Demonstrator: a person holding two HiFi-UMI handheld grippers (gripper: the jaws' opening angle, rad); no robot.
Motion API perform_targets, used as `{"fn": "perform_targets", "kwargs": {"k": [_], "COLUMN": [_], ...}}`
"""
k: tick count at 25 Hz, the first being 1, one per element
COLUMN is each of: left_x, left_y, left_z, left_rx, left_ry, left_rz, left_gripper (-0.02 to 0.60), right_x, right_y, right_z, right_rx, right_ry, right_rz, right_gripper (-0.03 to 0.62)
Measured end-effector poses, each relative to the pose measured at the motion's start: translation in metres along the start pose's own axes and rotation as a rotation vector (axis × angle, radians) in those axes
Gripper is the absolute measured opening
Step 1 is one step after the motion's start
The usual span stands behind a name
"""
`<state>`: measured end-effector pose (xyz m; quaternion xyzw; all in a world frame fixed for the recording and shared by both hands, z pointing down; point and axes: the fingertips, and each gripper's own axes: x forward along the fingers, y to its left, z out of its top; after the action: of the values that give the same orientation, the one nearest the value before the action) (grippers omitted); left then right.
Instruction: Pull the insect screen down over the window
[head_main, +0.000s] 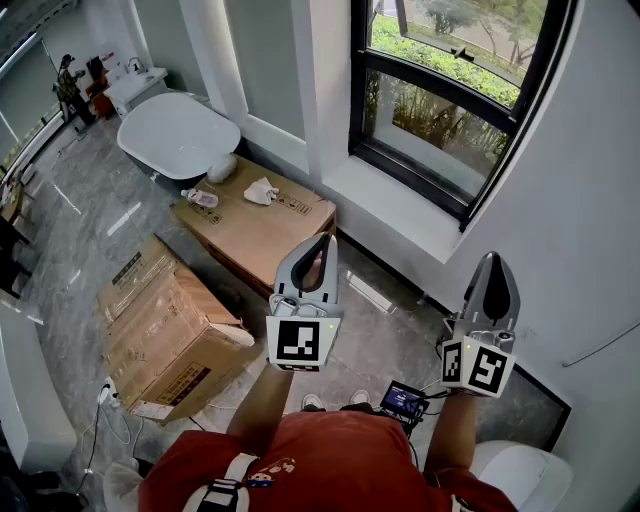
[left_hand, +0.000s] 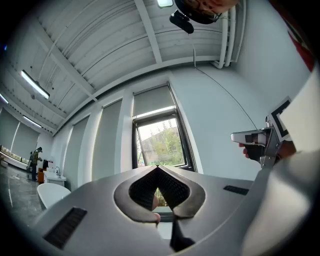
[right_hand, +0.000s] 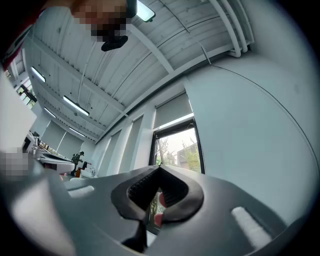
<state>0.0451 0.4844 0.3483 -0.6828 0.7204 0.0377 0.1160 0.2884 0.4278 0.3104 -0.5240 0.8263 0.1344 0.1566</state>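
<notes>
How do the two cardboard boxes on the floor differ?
The farther flat box is low and smooth-topped; the nearer bulky box is taller and creased. The flat box carries a crumpled white wad and a bottle; nothing lies on the bulky box. Both are brown cardboard with printed marks.

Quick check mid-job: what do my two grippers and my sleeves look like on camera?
The left gripper and right gripper are both grey shells tapering to a point, with black ribbed pads inside. Each carries a white cube printed with black square markers. The person wears a red shirt.
</notes>
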Motion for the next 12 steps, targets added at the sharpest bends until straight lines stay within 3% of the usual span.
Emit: {"fn": "perform_targets", "kwargs": {"k": [12], "left_x": [0.014], "left_y": [-0.027], "left_z": [0.005], "left_rx": [0.005], "left_ry": [-0.007], "left_rz": [0.003], "left_gripper": [0.006], "right_x": [0.01], "right_y": [-0.025], "right_z": [-0.01], "right_rx": [0.011], "right_ry": [-0.006], "right_rz": [0.024], "right_gripper": [0.009]}}
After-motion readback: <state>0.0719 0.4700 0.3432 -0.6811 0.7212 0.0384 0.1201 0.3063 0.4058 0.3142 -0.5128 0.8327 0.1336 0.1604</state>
